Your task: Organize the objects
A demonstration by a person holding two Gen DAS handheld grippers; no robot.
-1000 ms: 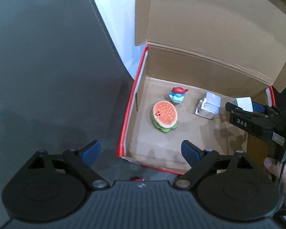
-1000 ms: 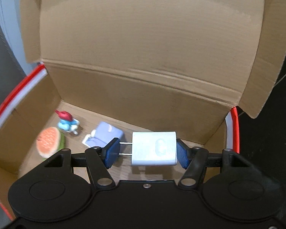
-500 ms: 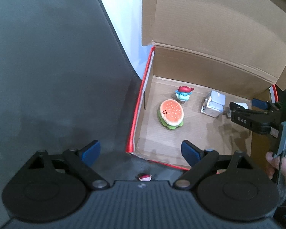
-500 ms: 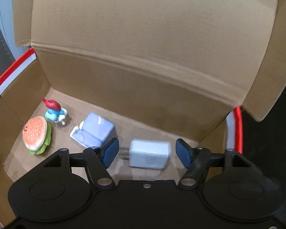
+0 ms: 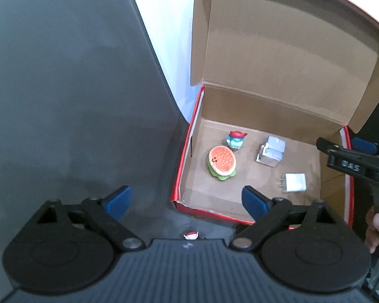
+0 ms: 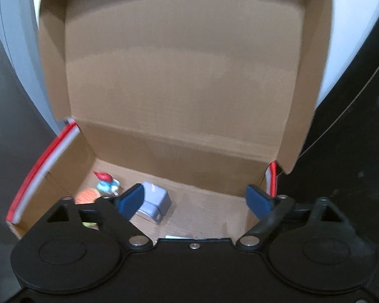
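A: Right gripper (image 6: 197, 199), state?
B: Wide apart, jaws have just been opening, nothing between the blue pads. Only bare floor of the cardboard box (image 6: 207, 212) shows through the gap.
A: Where's the white charger plug (image 5: 294, 182)?
B: In the left wrist view it lies flat on the box floor, prongs pointing left, below and ahead of the right gripper (image 5: 341, 149), apart from it. In the right wrist view it's almost wholly hidden under the gripper body; just a pale sliver at the body's top edge, can't confirm it's the plug.
A: Left gripper (image 5: 187, 200)?
B: Also wide, jaws have just been opening a bit, empty. It hangs over the box's near left corner: left pad over the dark surface (image 5: 63, 101), right pad over the box floor.
A: Other stuff in the box?
B: Burger toy (image 5: 221, 160) ahead of the left gripper's gap, small figure with red cap (image 5: 236, 139) just beyond it, nearly touching. Grey-blue boxy item (image 5: 271, 151) to the right of those, beyond the plug; can't tell what it is.
A: In the right view?
B: Blurry. Burger toy (image 6: 87, 195) mostly cut off behind the left finger linkage, figure (image 6: 106, 181) just beyond it, boxy item (image 6: 155, 202) partly behind the left pad.
A: Anything else?
B: Small red-and-white thing (image 5: 190, 234) at the left gripper's body edge, outside the box, mostly hidden, unidentifiable. Part of a person's hand (image 5: 377, 227) at the right edge, cut off by the frame.
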